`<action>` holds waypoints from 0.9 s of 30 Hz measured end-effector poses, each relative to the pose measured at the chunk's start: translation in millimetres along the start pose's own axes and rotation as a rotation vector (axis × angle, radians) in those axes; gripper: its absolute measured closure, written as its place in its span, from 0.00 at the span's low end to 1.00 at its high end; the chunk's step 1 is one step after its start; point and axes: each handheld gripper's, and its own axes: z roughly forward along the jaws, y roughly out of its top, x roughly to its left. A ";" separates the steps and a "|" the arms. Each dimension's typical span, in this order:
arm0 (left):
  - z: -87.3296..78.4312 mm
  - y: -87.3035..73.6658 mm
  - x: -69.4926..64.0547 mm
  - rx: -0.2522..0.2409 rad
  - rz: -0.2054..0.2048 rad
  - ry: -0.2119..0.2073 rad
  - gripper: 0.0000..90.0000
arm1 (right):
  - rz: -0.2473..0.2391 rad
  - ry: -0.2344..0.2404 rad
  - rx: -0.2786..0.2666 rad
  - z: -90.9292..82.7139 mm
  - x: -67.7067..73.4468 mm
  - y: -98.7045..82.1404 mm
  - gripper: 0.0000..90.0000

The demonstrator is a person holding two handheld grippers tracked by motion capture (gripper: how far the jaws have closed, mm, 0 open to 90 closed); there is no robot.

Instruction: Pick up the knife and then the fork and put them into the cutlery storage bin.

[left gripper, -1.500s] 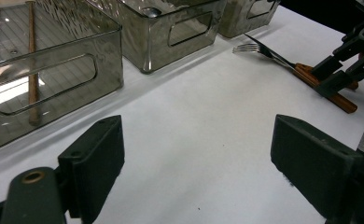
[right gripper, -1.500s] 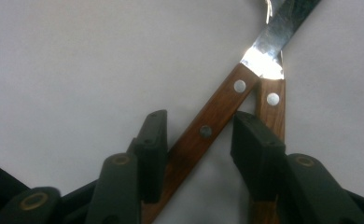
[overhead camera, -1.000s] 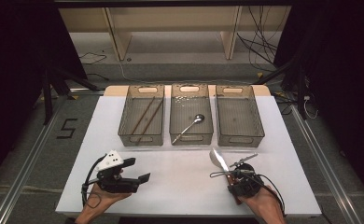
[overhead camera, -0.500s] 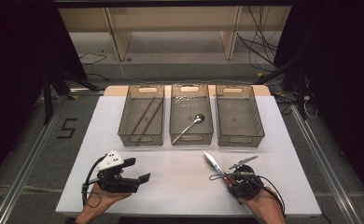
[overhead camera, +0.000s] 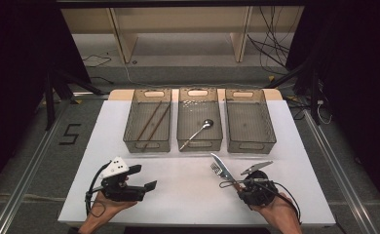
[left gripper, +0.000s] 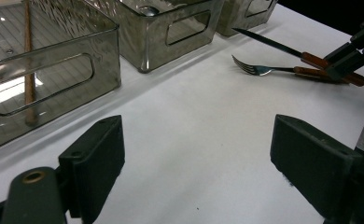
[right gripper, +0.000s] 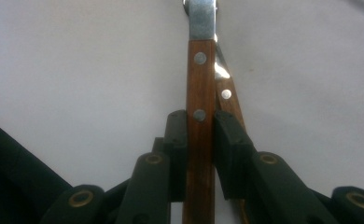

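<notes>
The left gripper (overhead camera: 146,178) rests low at the table's (overhead camera: 188,195) near left, its jaws spread wide with nothing between them. Farther back stand three bins (overhead camera: 148,127): chopsticks (overhead camera: 151,120) in the left, a spoon (overhead camera: 198,130) in the middle. At near right the right gripper (right gripper: 200,135) pinches a knife (overhead camera: 220,163) by its wooden handle, with a fork (left gripper: 264,70) close alongside it. To do this well, I judge, lift the knife alone and leave the fork behind. In the right gripper view it is hard to tell whether the fork's handle is also caught, and the blade is cut off.
</notes>
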 end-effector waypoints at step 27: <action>-8.6 -2.9 9.7 -0.064 -0.036 0.017 0.19 | 0.048 -0.021 -0.154 -30.2 -43.1 29.5 0.85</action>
